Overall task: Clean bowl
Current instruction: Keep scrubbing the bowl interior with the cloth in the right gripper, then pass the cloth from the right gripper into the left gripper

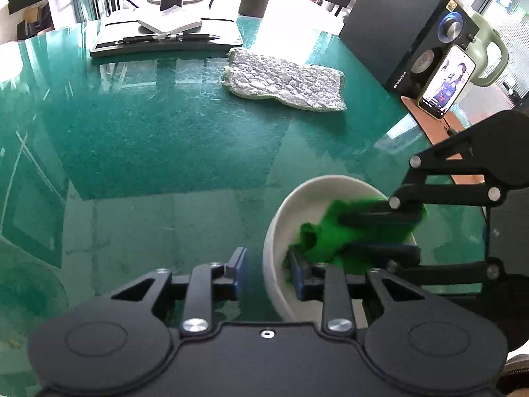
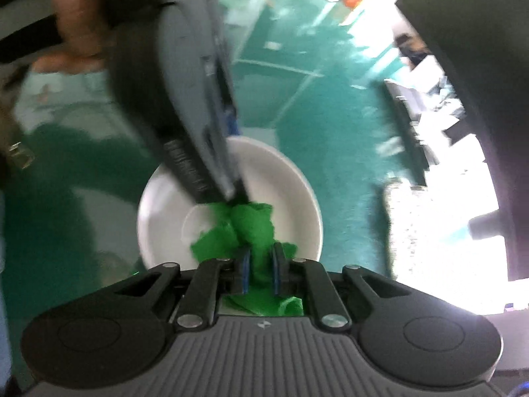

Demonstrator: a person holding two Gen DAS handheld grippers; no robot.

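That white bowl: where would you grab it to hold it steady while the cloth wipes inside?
Judging by its thin, open rim, grip the white bowl there, one finger inside and one outside, coming from above on the side away from the green cloth. The left gripper straddles the rim this way.

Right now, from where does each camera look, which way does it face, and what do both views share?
Left wrist view: sits on the left gripper, looks forward and down over the green table; its fingers straddle the white bowl's rim, one pad inside, one outside.
Right wrist view: sits on the right gripper, looks steeply down into the bowl; its fingers are shut on the green cloth; a blurred hand shows at upper left.
Shared: bowl, cloth, table, and each view shows the other gripper.
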